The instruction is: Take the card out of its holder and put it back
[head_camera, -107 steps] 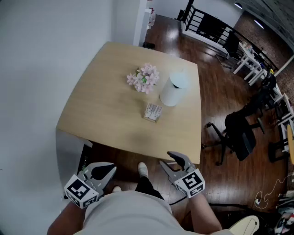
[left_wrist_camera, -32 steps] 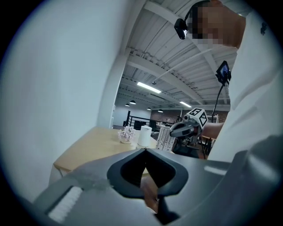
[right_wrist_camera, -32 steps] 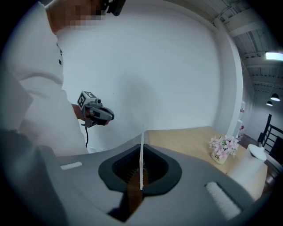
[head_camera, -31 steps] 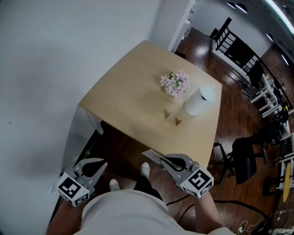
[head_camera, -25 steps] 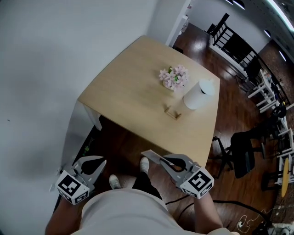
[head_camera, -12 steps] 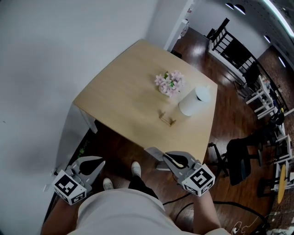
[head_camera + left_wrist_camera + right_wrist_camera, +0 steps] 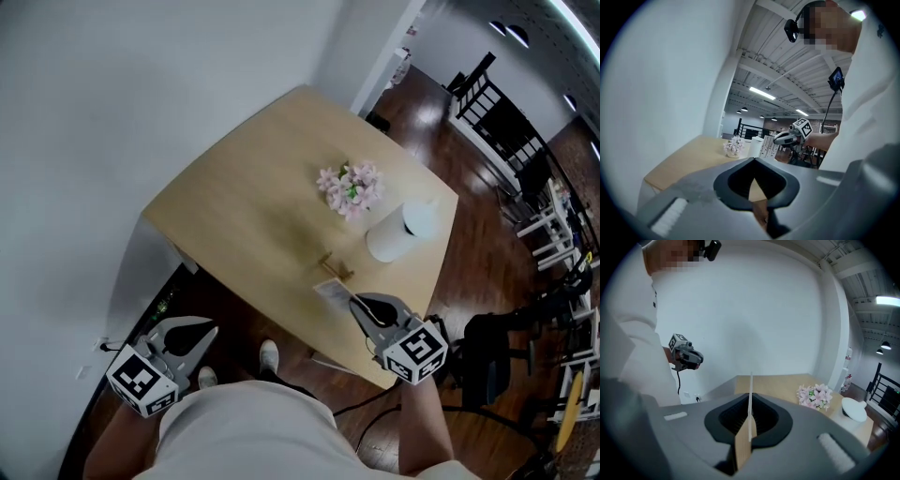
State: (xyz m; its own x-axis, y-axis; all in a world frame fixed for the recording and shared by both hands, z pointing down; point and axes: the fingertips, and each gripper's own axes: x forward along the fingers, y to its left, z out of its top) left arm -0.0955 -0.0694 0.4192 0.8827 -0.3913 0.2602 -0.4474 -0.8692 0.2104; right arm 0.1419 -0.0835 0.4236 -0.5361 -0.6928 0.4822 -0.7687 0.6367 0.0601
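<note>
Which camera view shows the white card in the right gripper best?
The head view: the flat white card shows its face, pinched by the right gripper. The right gripper view gives only its thin edge between the shut jaws. The left gripper view shows it tiny and distant.

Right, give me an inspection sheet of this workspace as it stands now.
Surface: wooden table, its left part bare.
Job's things: card out of its holder, clamped in the right gripper close to the holder; card holder empty, on the table.
Clutter: pink flowers; white lidded canister beside them.
Grippers: right gripper shut on the card; left gripper shut, empty, off the table near the wall.
Cables: hanging cable under the left gripper; floor cable below the right gripper.
Surroundings: white wall, dark wood floor, black office chair, black railing.
</note>
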